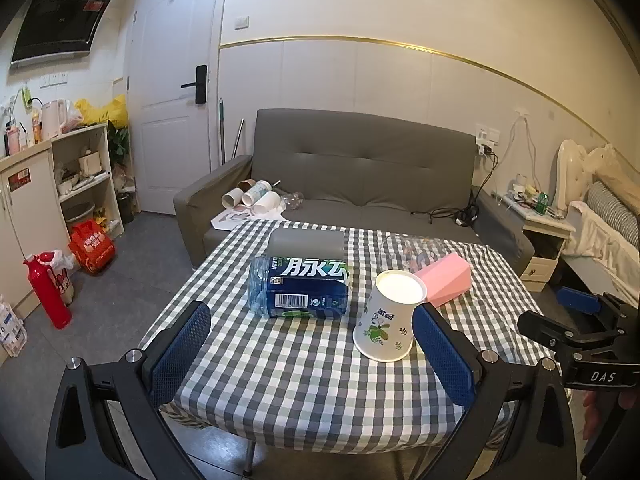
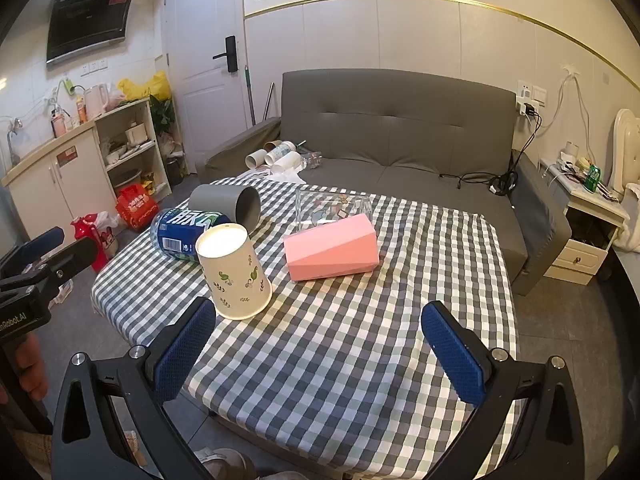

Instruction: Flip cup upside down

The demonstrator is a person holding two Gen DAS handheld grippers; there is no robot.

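Observation:
A white paper cup with a green leaf print [image 1: 386, 316] stands upside down, wide mouth on the checked tablecloth [image 1: 280, 364], base up. It also shows in the right wrist view [image 2: 234, 272]. My left gripper [image 1: 312, 340] is open and empty; the cup stands just inside its right finger [image 1: 444, 356]. My right gripper [image 2: 320, 344] is open and empty over the table's front, with the cup just beyond its left finger [image 2: 184, 350]. The right gripper also shows at the right edge of the left wrist view [image 1: 576, 328].
A blue bottle [image 1: 300, 286] lies on its side behind the cup. A grey cup [image 2: 226, 204], a pink faceted cup [image 2: 332, 248] and a clear glass [image 2: 332, 206] lie on the table. A grey sofa [image 2: 400, 136] stands behind, with cabinets at the left.

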